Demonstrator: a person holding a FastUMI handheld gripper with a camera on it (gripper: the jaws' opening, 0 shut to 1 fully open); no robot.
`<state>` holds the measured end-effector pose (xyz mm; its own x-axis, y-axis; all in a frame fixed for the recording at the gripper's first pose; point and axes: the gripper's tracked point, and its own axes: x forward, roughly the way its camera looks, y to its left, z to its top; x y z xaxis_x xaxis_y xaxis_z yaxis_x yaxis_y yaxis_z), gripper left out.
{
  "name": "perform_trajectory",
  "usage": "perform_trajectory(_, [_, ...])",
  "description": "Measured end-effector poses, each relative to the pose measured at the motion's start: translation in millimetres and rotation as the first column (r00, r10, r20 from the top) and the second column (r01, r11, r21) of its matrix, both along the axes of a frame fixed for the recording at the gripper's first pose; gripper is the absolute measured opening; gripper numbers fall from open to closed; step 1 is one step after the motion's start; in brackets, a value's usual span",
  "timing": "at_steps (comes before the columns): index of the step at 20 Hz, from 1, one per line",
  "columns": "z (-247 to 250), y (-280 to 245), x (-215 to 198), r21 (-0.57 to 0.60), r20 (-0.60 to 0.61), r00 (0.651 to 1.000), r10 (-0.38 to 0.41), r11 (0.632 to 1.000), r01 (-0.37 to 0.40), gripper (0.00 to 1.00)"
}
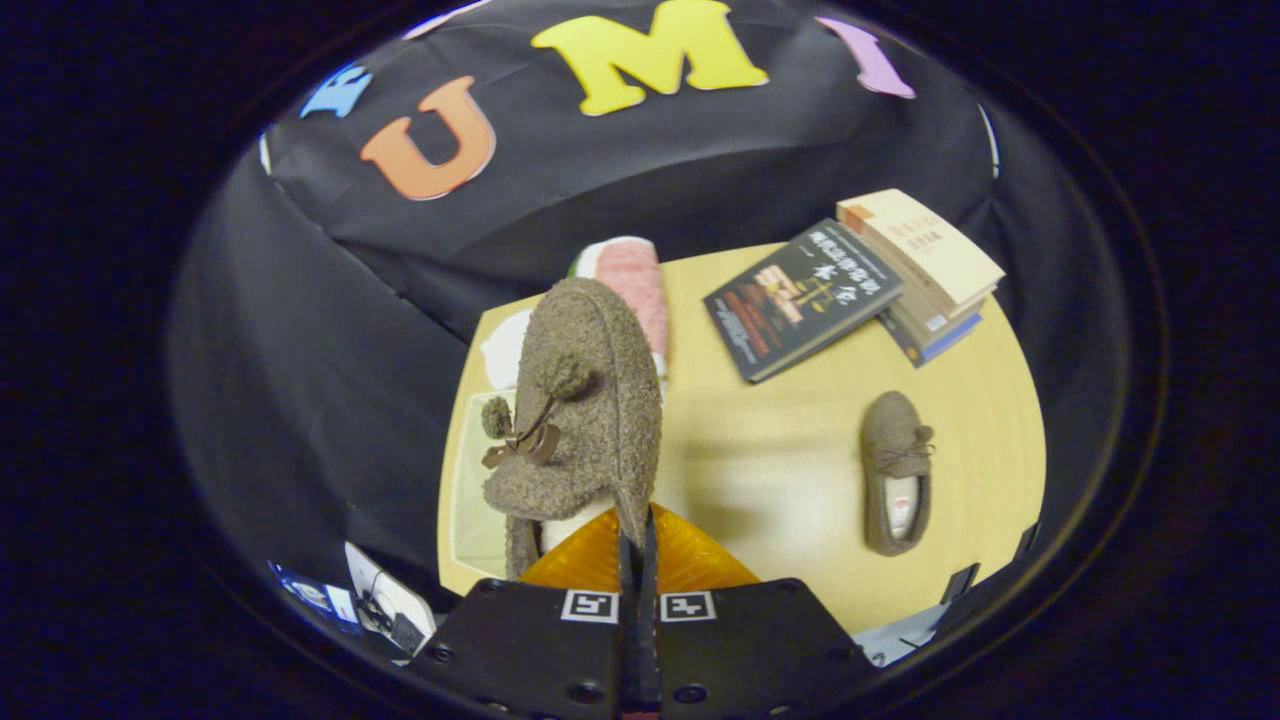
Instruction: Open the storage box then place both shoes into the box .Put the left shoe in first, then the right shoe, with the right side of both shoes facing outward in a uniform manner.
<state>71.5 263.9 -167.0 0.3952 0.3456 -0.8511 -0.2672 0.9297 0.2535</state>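
The tool [637, 545] has its fingers pressed nearly together on the heel rim of a brown fleecy shoe [580, 400], which is lifted above the desk [780, 460]. That held shoe has its long axis running straight away from the fingers, toe farthest off and pompom laces on its upper side. Beneath it, at the near left part of the desk, lies a pale, see-through storage box [470, 500]; what it contains cannot be told. Beyond the toe sits a pink and white folded cloth [635, 280]. The second shoe [897, 470] lies flat on the desk, well apart to the right, its toe pointing away and its opening up, with a white insole label too small to read. Farther back to the right is a dark book [800, 295] leaning against a stack of books [925, 260]; their cover writing is not legible
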Motion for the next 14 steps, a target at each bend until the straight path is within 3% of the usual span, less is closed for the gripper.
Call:
perform_trajectory(4, [-23.2,67.1,-17.7,-0.022,-0.021,0.996,0.084,0.996,-0.084,0.01])
perform_trajectory(6, [-47.0,96.6,-24.2,-0.017,-0.056,0.995,0.085,0.996,-0.086,0.01])
perform_trajectory(14, [-171.3,151.7,-26.7,-0.106,-0.21,0.976,-0.057,0.994,0.036,0.01])
